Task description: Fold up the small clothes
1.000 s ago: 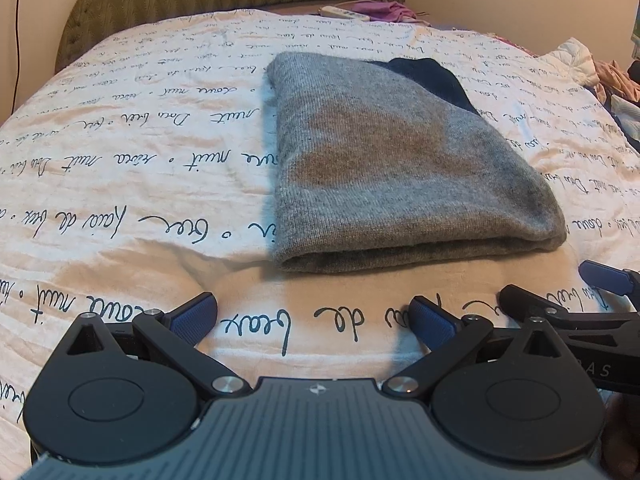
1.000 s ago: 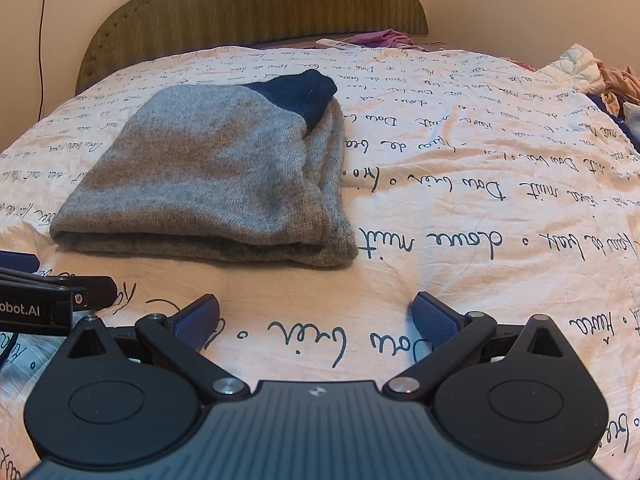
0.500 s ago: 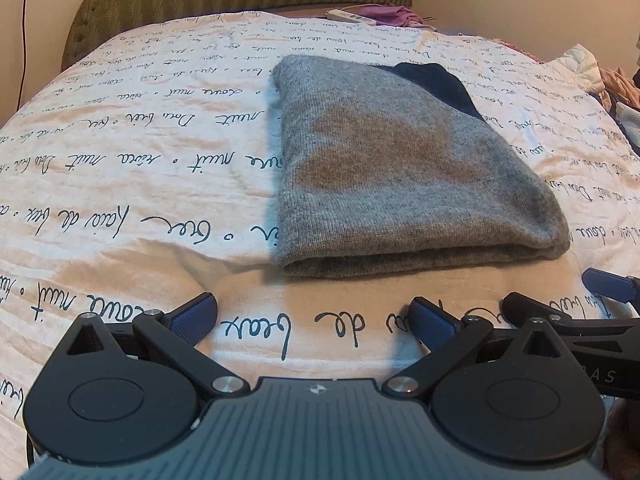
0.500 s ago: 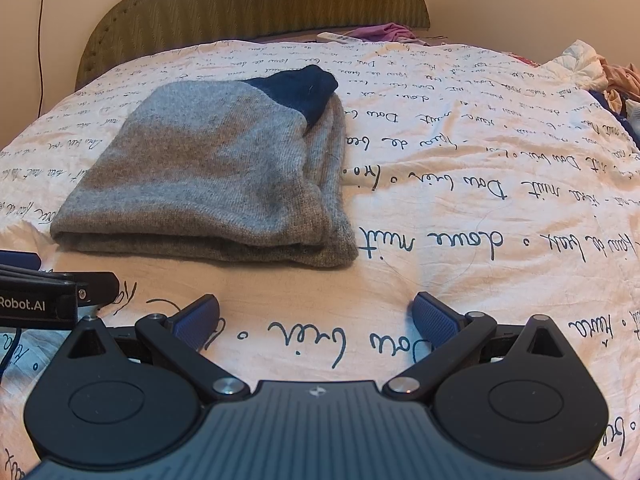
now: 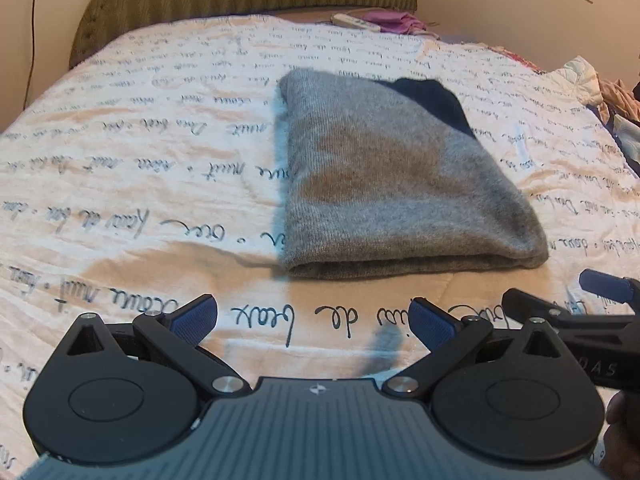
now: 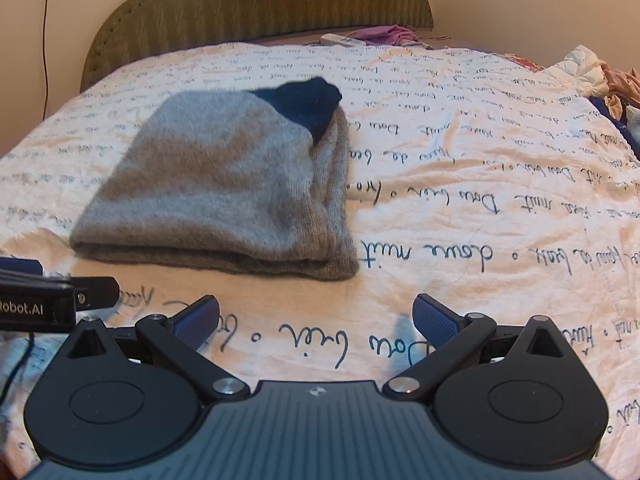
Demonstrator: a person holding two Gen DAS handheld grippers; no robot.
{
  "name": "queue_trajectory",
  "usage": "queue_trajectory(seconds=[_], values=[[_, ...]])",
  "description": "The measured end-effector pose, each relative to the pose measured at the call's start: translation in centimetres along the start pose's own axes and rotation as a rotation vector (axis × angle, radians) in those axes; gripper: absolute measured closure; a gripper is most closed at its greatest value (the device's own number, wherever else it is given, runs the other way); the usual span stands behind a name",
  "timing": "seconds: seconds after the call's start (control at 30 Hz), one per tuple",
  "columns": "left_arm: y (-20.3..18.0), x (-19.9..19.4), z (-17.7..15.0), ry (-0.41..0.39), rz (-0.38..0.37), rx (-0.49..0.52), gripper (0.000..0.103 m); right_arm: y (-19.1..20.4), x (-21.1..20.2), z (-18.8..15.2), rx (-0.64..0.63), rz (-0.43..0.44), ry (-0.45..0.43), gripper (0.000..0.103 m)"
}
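A grey knit garment (image 5: 396,184) with a dark navy part (image 5: 432,100) lies folded into a thick rectangle on the bed; it also shows in the right wrist view (image 6: 224,188). My left gripper (image 5: 312,316) is open and empty, hovering in front of the garment's near fold. My right gripper (image 6: 316,316) is open and empty, just in front and to the right of the garment. Each gripper shows at the edge of the other's view: the right one (image 5: 592,292) and the left one (image 6: 60,292).
The bed has a cream cover (image 5: 120,184) with dark script writing and an olive headboard (image 6: 260,4). A remote (image 5: 356,22) and purple cloth (image 6: 388,34) lie near the headboard. A pile of clothes (image 6: 592,80) sits at the right edge.
Both grippers have drawn back and risen slightly from the folded garment. The garment has not moved. Both stay open.
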State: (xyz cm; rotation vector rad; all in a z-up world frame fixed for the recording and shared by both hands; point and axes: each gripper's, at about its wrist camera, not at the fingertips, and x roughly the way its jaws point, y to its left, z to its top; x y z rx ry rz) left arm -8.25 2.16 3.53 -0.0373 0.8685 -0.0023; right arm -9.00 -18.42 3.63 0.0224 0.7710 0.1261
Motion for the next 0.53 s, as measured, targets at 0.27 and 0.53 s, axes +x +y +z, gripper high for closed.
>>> queue_trajectory(seconds=[0.27, 0.53], values=[[-0.2, -3.9, -0.3, -0.08, -0.044, -0.007, 0.0, -0.3, -2.2, 1.4, 0.012, 0.041, 0.004, 0.0], [2.2, -3.6, 0.8, -0.069, 0.0, -0.009, 0.0, -1.7, -1.8, 1.4, 0.048, 0.077, 0.029, 0.0]])
